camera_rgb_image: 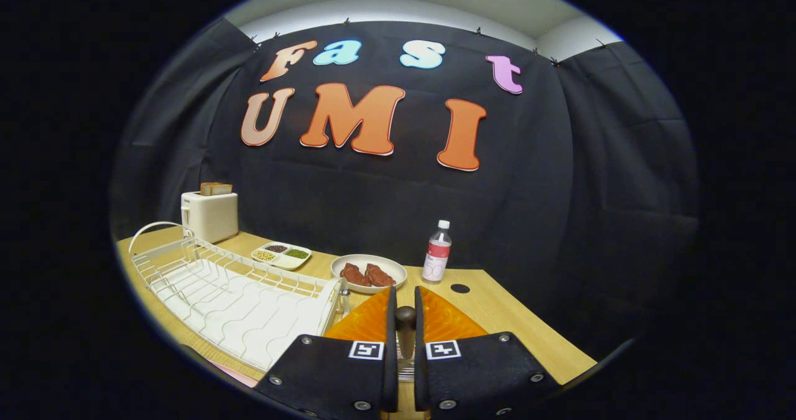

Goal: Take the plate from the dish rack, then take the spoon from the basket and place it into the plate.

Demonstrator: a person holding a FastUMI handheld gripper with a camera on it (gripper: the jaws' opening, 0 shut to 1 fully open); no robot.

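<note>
Pinching the spoon (405,323) handle upright between nearly closed fingers, the hand-held gripper (405,345) sits right over the orange plate (448,323), dish rack (236,295) alongside it.

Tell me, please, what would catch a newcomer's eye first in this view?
Probably the orange plate just beyond the gripper, whose fingers are closed on a dark spoon handle above it. Next comes the white dish rack beside the plate, then the plate of meat and a water bottle farther back.
</note>
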